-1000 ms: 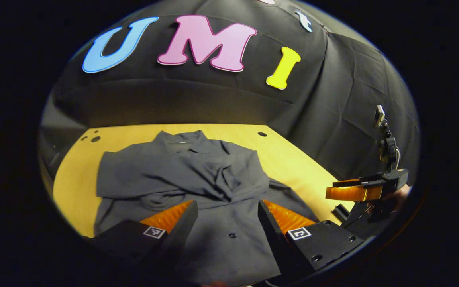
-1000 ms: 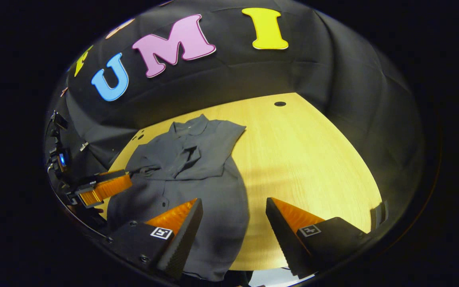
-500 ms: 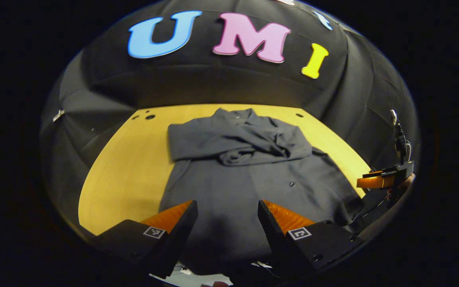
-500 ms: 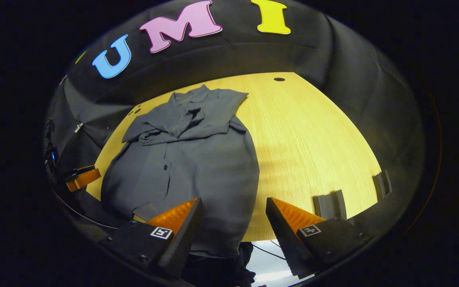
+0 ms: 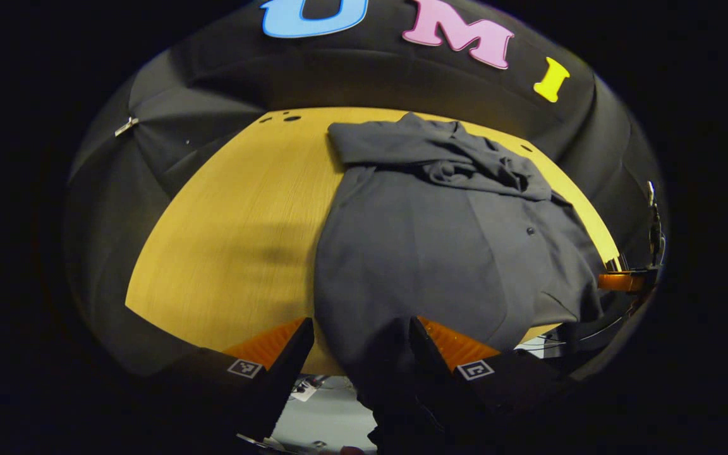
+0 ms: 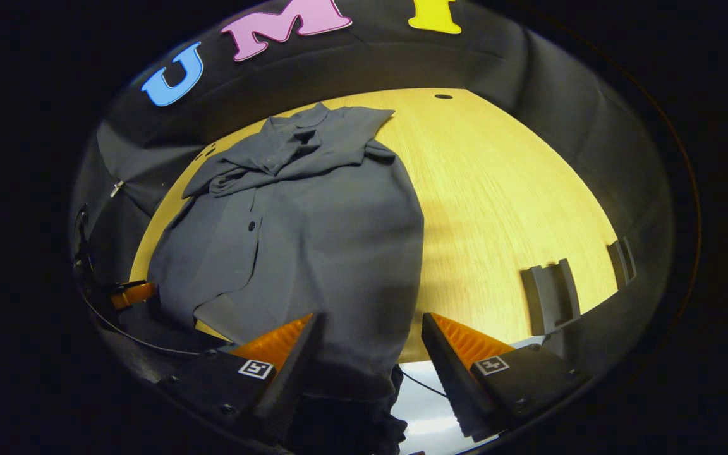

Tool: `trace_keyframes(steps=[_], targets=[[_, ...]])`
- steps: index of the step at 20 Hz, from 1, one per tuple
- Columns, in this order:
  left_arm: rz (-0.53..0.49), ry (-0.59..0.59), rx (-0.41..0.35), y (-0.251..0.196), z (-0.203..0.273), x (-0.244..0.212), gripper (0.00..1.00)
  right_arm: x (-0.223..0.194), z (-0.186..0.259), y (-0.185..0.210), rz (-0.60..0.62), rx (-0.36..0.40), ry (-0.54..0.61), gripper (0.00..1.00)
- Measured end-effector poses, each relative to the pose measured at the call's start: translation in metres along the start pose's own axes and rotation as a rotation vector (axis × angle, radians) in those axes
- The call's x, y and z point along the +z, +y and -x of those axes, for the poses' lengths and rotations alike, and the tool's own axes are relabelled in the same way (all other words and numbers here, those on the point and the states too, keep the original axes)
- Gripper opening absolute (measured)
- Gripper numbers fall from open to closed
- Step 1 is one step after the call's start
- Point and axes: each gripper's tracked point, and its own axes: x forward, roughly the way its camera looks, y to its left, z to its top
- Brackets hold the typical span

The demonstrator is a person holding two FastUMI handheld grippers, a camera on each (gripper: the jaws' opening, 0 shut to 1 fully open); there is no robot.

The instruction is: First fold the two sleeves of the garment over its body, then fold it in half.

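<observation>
Table [image 5: 225,221] edge now nearer; both claws pulled back from garment [image 5: 440,253].

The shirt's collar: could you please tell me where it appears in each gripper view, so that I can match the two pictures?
Left gripper view: the collar is at the upper centre, at the shirt's far end.
Right gripper view: the collar is upper left of centre, again at the far end.
Shared landmark: the folded sleeves bunched just below the collar, seen there in both views.
</observation>
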Motion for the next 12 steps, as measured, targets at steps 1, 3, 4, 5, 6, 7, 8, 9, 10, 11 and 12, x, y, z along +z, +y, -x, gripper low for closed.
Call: trace_keyframes(steps=[1,3,4,5,6,7,8,9,10,11,12], targets=[[0.013,0.023,-0.005,-0.001,-0.003,-0.005,0.96,-0.003,-0.005,0.0,-0.001,-0.006,0.012,0.99],[-0.023,0.026,0.002,0.003,-0.002,-0.003,0.97,0.004,-0.009,0.0,0.014,-0.016,0.001,0.99],[-0.051,0.037,0.015,0.003,-0.006,-0.007,0.95,0.004,-0.01,0.0,0.031,-0.024,-0.001,0.96],[-0.092,0.055,0.033,0.003,-0.006,-0.009,0.95,0.002,-0.013,0.0,0.057,-0.037,0.01,0.98],[-0.112,0.042,0.029,0.0,-0.009,-0.004,0.99,0.004,-0.012,-0.001,0.094,-0.057,0.005,0.96],[-0.1,0.046,0.031,-0.001,-0.009,-0.006,0.96,0.0,-0.016,-0.002,0.141,-0.088,0.022,0.96],[-0.084,0.037,0.032,-0.001,-0.012,-0.004,0.95,-0.001,-0.019,0.001,0.17,-0.084,0.009,1.0],[-0.09,0.025,0.022,-0.004,-0.014,-0.003,0.92,-0.001,-0.017,0.009,0.173,-0.069,0.023,0.93],[-0.111,0.024,0.005,-0.008,-0.016,-0.003,0.88,0.001,-0.02,0.012,0.172,-0.057,0.016,0.74],[-0.131,0.019,-0.02,-0.014,-0.018,0.0,0.68,0.002,-0.022,0.017,0.174,-0.033,0.015,0.62],[-0.136,0.018,-0.047,-0.019,-0.018,0.004,0.49,0.005,-0.023,0.023,0.159,-0.003,0.018,0.41]])
